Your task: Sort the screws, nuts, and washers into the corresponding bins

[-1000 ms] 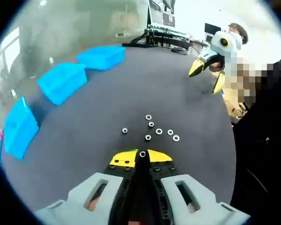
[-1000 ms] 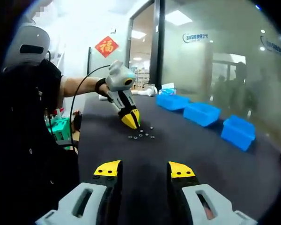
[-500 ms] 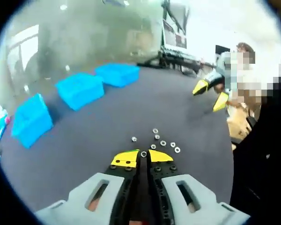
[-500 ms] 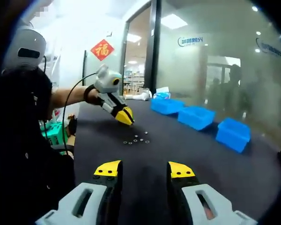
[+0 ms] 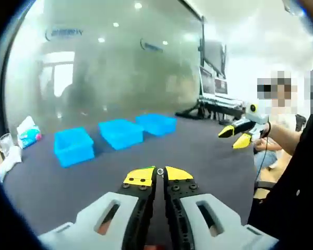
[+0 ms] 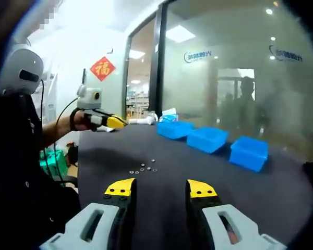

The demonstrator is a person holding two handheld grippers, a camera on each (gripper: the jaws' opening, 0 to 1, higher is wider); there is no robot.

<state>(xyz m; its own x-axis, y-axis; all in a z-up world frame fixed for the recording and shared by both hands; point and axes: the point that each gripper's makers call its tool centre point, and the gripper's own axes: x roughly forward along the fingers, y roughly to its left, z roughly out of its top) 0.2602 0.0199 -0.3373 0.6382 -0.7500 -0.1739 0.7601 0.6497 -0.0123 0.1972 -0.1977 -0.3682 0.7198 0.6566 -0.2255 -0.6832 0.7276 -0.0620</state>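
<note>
The left gripper (image 5: pixel 159 175) pinches a nut (image 5: pixel 160 171) between its tips, above the table (image 6: pixel 198 172). The right gripper (image 6: pixel 160 188) has its jaws apart. Loose nuts (image 6: pixel 142 169) lie on the table, short of three bins (image 6: pixel 207 138).

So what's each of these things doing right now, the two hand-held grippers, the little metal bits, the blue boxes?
Left hand-held gripper: shut on a small nut, raised above the table.
Right hand-held gripper: open, holding nothing.
Loose nuts and washers: lying in a small cluster on the dark table.
Three blue bins: upright in a row, open-topped; contents cannot be seen.
</note>
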